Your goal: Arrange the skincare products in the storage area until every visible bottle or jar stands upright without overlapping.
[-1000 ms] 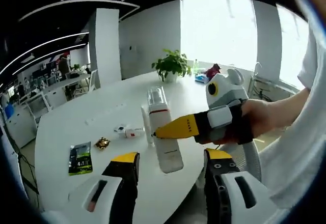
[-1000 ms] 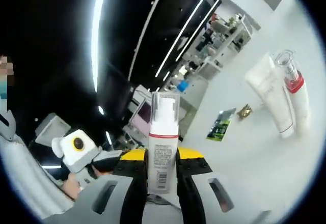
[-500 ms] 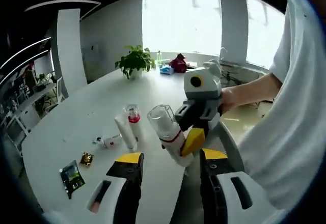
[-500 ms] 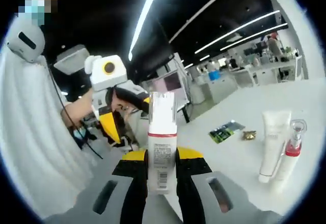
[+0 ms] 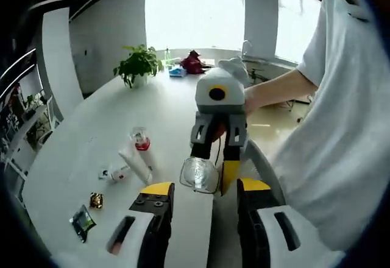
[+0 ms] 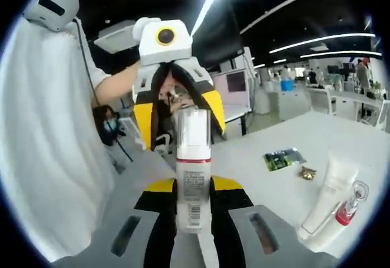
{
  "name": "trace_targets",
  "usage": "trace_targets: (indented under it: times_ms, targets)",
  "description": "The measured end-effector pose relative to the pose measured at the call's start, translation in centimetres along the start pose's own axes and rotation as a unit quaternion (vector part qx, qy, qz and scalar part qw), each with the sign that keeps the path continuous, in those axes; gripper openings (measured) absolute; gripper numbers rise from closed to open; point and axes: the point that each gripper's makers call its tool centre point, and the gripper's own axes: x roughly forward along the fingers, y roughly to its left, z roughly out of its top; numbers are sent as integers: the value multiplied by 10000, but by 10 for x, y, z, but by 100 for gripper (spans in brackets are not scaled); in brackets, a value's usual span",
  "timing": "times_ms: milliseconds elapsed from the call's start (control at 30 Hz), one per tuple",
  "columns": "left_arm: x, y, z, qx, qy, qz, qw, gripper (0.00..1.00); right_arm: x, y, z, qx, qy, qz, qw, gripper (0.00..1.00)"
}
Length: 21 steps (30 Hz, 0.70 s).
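Grippers face each other above a white table (image 5: pixel 91 140). The right gripper (image 6: pixel 193 186) is clamped on a white pump bottle with a red band and clear cap (image 6: pixel 193 164), held upright in the air. The left gripper (image 5: pixel 198 189) has its jaws spread wide, holding nothing. A white tube (image 5: pixel 135 164) and a red-collared bottle (image 5: pixel 141 141) stand touching on the table.

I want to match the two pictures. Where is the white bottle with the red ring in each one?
Left gripper view: the pump bottle sits at lower centre, clear cap facing the camera, held by the right gripper.
Right gripper view: the same bottle stands at centre, clamped between the jaws.
Shared landmark: the white tube lying on the table.
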Motion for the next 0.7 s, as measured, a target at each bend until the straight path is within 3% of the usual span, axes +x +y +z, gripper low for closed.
trace_targets:
  times_ms: [167, 400, 600, 700]
  targets:
    - [9, 2, 4, 120, 51, 41, 9999, 36, -3, -1, 2, -82, -57, 81, 9999, 20]
    - [26, 4, 11, 471, 183, 31, 9987, 29, -7, -5, -7, -228, 119, 241, 9994, 20]
    - [45, 5, 8, 561, 440, -34, 9974, 26, -17, -17, -25, -287, 295, 84, 9991, 21]
    - [58, 9, 8, 712, 545, 27, 9960, 25, -23, -29, -36, -106, 384, -95, 9992, 22]
